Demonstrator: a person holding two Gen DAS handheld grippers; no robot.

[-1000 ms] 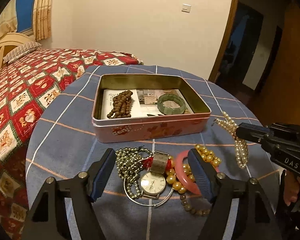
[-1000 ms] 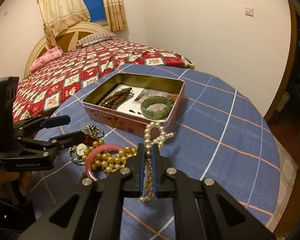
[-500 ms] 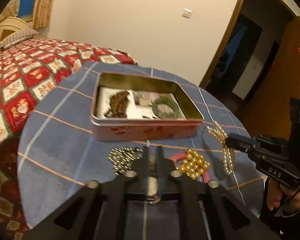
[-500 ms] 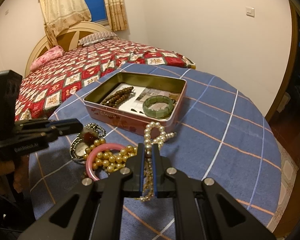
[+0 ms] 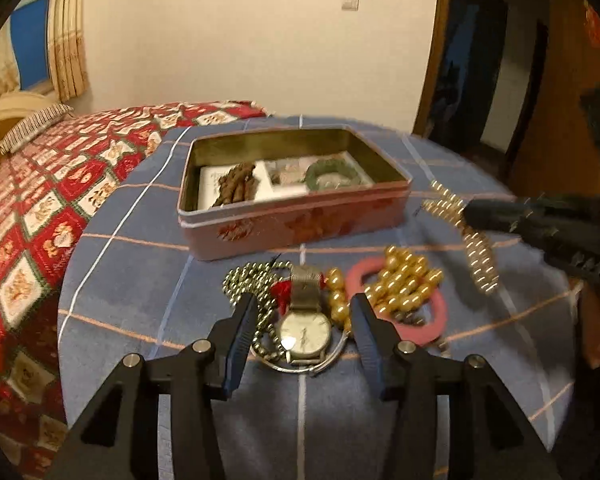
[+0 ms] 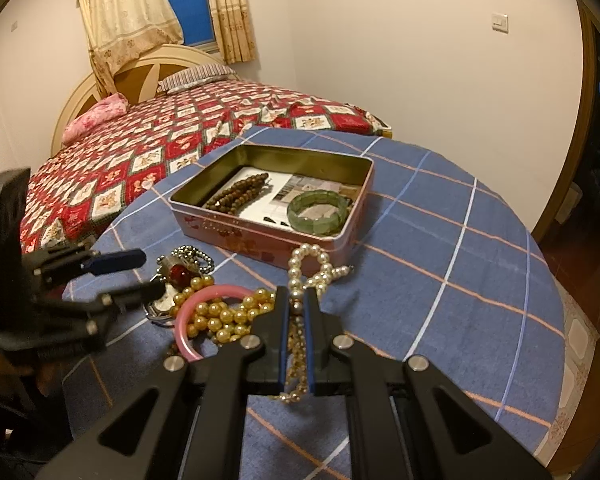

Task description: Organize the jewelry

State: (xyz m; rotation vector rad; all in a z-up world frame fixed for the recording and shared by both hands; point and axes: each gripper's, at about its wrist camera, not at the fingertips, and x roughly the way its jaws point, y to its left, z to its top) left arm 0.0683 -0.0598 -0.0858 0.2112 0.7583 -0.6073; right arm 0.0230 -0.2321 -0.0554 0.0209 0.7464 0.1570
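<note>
A pink tin box on the round table holds brown wooden beads and a green bangle. In front of it lie a silver watch, a silver bead chain, gold beads and a pink bangle. My left gripper is open, its fingers either side of the watch. My right gripper is shut on the pearl necklace.
The table has a blue checked cloth. A bed with a red patterned quilt stands beside the table. A dark doorway is behind on the right.
My left gripper shut half a second ago and has now opened again around the watch. My right gripper stays shut on the pearl necklace and has barely moved.
</note>
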